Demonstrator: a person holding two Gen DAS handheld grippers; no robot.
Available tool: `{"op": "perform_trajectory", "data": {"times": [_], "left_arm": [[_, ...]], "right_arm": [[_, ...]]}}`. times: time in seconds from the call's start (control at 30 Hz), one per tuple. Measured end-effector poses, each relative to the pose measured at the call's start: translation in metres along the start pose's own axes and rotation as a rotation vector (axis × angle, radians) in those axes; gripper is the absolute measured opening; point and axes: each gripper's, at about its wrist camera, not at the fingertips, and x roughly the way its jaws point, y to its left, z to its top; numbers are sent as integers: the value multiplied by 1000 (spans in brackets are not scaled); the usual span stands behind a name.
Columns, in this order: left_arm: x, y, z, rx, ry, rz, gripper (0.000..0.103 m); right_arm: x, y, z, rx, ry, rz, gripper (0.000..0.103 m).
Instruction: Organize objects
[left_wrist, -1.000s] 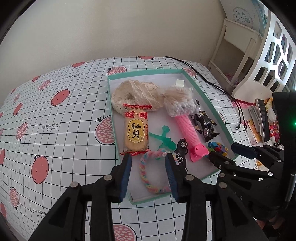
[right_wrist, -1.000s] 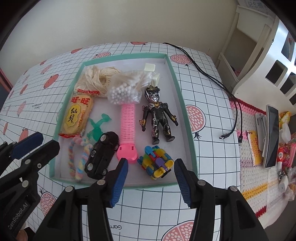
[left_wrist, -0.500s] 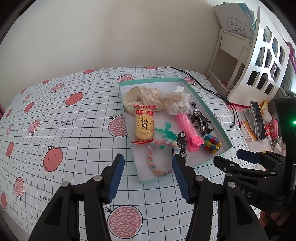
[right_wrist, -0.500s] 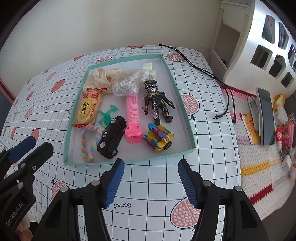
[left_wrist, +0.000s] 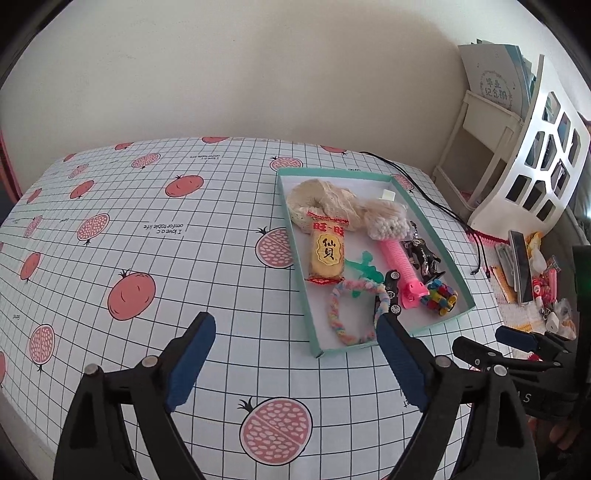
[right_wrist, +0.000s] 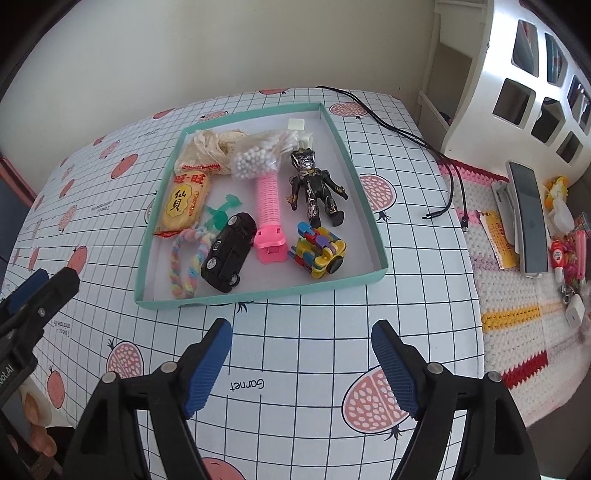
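Observation:
A shallow teal box (right_wrist: 369, 199) (left_wrist: 458, 273) on the tablecloth holds a snack packet (right_wrist: 183, 201) (left_wrist: 327, 254), a braided pastel ring (right_wrist: 184, 266) (left_wrist: 334, 314), a black toy car (right_wrist: 229, 251), a pink ribbed toy (right_wrist: 269, 210) (left_wrist: 397, 258), a dark action figure (right_wrist: 317, 188), a multicoloured block toy (right_wrist: 321, 251) (left_wrist: 439, 297), a bag of white beads (right_wrist: 255, 162) and cream lace (left_wrist: 317, 203). My left gripper (left_wrist: 295, 358) and right gripper (right_wrist: 301, 363) hang open and hold nothing, both short of the box's near edge.
Black cables (right_wrist: 406, 136) trail off the table's right side. A white cut-out shelf (right_wrist: 524, 74) stands on the right, above a crocheted mat (right_wrist: 517, 295) carrying a phone (right_wrist: 528, 218) and small clutter. A bare wall runs behind the table.
Both grippers have pulled back and up from the box, so it looks smaller and farther off. Their jaws have spread wider. The braided ring stays in the box.

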Motion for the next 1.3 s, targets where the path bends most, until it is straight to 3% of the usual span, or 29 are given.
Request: {"op": "perform_trajectory", "data": {"times": [0.07, 0.1, 0.17, 0.77, 0.93, 1.3], "left_arm": [[-1, 4, -1, -9, -5, 1, 93], [-1, 5, -2, -13, -4, 1, 100], [0, 7, -3, -18, 2, -1, 102], [5, 19, -23, -7, 47, 56, 102], [3, 22, -25, 3, 38, 89, 102], [0, 29, -26, -18, 21, 86, 102]], "right_arm": [[-1, 2, -2, -6, -1, -1, 93], [-1, 2, -2, -10, -3, -4, 96], [-2, 4, -3, -17, -9, -14, 102], [-12, 8, -13, -37, -33, -49, 103], [-16, 11, -13, -43, -48, -46, 103], [-16, 14, -14, -47, -46, -51, 103]]}}
